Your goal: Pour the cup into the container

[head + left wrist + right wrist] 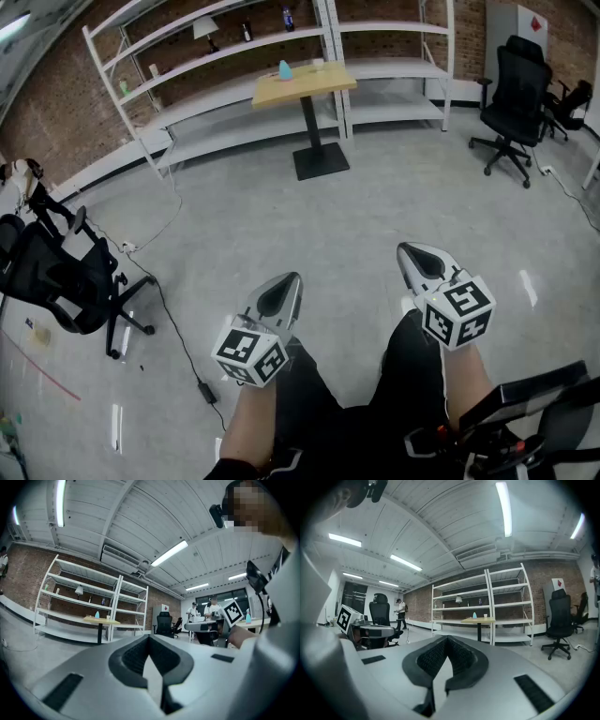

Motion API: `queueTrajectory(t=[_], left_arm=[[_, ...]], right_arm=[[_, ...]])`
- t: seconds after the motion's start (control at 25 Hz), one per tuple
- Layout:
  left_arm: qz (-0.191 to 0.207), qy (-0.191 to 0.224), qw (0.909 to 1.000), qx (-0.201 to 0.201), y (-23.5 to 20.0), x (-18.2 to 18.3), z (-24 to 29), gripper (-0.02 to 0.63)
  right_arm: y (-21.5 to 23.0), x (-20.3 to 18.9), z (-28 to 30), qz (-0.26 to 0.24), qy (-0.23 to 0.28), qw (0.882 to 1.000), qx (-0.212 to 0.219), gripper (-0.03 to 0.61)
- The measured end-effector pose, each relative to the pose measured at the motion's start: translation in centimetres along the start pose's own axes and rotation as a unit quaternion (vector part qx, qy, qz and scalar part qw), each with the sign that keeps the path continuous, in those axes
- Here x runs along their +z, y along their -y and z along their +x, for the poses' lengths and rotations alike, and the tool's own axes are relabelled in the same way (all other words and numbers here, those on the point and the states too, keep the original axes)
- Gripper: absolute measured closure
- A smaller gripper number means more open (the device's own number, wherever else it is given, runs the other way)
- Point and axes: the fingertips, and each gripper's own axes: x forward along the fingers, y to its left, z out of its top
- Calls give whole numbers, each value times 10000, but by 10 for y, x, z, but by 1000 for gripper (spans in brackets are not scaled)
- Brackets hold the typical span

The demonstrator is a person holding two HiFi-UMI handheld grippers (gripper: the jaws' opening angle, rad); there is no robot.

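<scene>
Claw pair pinched shut and empty: carries left claw [283, 292] and right claw [417, 258] low over floor [309, 225], probably for walking; spots cup [485, 616] and blue container [474, 615] far off, by desk's [309, 86] far edge.

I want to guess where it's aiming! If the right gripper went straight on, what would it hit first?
Nothing nearby: the right gripper has only open floor ahead. Far off it seems aimed roughly at the wooden table before the shelves, but depth is hard to judge.
</scene>
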Motion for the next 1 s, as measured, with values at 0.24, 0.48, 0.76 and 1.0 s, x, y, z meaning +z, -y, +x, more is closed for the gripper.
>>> queueTrajectory(t=[0.24, 0.48, 0.76, 1.0], left_arm=[[34, 33, 10000, 80, -2, 4, 4, 612], [75, -9, 10000, 52, 1, 3, 8, 612], [86, -37, 10000, -14, 7, 0, 9, 612], [47, -68, 10000, -55, 1, -7, 11, 612]], right_arm=[[1, 5, 6, -68, 24, 9999, 92, 577], [5, 5, 7, -50, 34, 9999, 92, 577], [6, 3, 4, -29, 25, 10000, 64, 577], [11, -3, 11, 162, 28, 9999, -18, 577]])
